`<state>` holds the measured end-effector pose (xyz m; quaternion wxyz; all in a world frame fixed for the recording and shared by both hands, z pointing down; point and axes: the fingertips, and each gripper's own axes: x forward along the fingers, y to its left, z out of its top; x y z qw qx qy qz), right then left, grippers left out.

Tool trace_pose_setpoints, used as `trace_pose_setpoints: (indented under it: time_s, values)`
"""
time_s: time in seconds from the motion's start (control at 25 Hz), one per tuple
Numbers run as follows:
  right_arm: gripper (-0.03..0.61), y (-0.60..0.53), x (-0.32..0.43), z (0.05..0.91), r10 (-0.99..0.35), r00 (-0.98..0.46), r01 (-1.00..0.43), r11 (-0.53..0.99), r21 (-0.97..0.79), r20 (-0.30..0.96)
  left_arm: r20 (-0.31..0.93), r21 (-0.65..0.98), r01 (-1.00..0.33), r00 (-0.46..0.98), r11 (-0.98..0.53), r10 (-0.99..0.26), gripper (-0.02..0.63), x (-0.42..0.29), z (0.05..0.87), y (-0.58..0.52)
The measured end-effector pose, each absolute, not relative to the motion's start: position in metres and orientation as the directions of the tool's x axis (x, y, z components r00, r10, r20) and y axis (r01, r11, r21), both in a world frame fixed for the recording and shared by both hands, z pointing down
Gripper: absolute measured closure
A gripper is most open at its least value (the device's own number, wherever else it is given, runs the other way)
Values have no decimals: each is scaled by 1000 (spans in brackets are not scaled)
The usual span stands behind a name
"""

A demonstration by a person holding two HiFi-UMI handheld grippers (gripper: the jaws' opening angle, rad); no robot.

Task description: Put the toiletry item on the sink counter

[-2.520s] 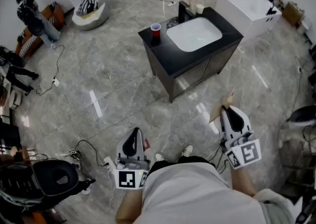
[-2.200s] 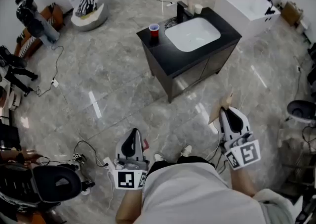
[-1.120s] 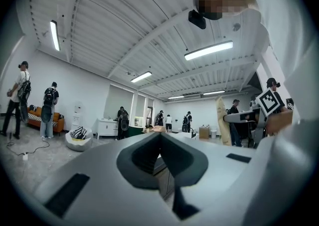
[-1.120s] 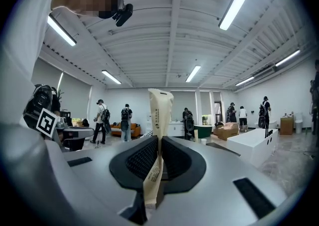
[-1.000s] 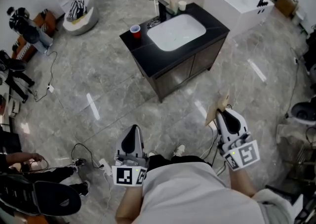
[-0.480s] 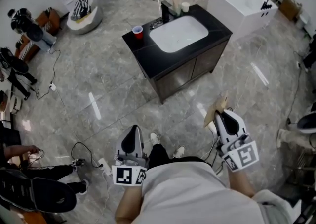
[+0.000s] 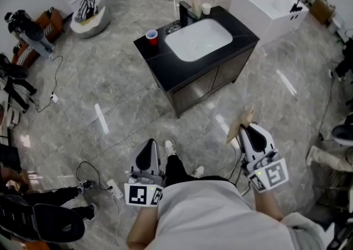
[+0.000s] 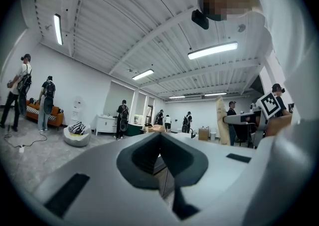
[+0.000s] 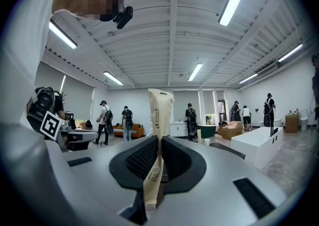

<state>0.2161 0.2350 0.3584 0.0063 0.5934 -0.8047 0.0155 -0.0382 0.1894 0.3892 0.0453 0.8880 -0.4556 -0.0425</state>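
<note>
Right gripper [image 9: 158, 156]: jaws clenched on a thin cream toiletry tube [image 9: 159, 120], pinched flat between the ribbed pads, its crimped end standing upright past the tips. Small print shows on the tube but is too small to read. Left gripper [image 8: 160, 142]: jaws closed together, nothing between them. The head view shows both tools held low in front of the person's body, the left gripper [image 7: 148, 152] and the right gripper [image 7: 249, 132] well apart, and only the pale end of the tube [image 7: 243, 122] showing beyond the right jaws, above grey marble floor. That view alone gives the layout. The sink counter [image 7: 165, 72] is a black cabinet with a white basin [image 7: 198, 39], and it stands well apart from the tube, farther along the floor. The tube is therefore not on the counter. On the counter top there are one red cup [image 7: 151, 36] at the left corner, one black faucet [image 7: 183, 10] behind the basin and one white cup [image 7: 206, 8] near it. A white tub [image 7: 265, 1] stands beyond the counter. The gripper views add what the head view lacks: a white ribbed ceiling with strip lights, and several people standing across the room. The left gripper view also takes in the tube [image 8: 220, 120] and the marker cube [image 8: 270, 104] of the right tool. Count: two grippers, one tube, one basin, two cups, one faucet, one tub.
</note>
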Motion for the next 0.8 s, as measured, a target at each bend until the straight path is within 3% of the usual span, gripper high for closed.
trace_pose_setpoints:
  time_s: [0.8]
  values:
    - [525,106,178,362,-949,-304,-953,302,-34,85,-24,125,-800,589,-587,-808,611,-70,392,50]
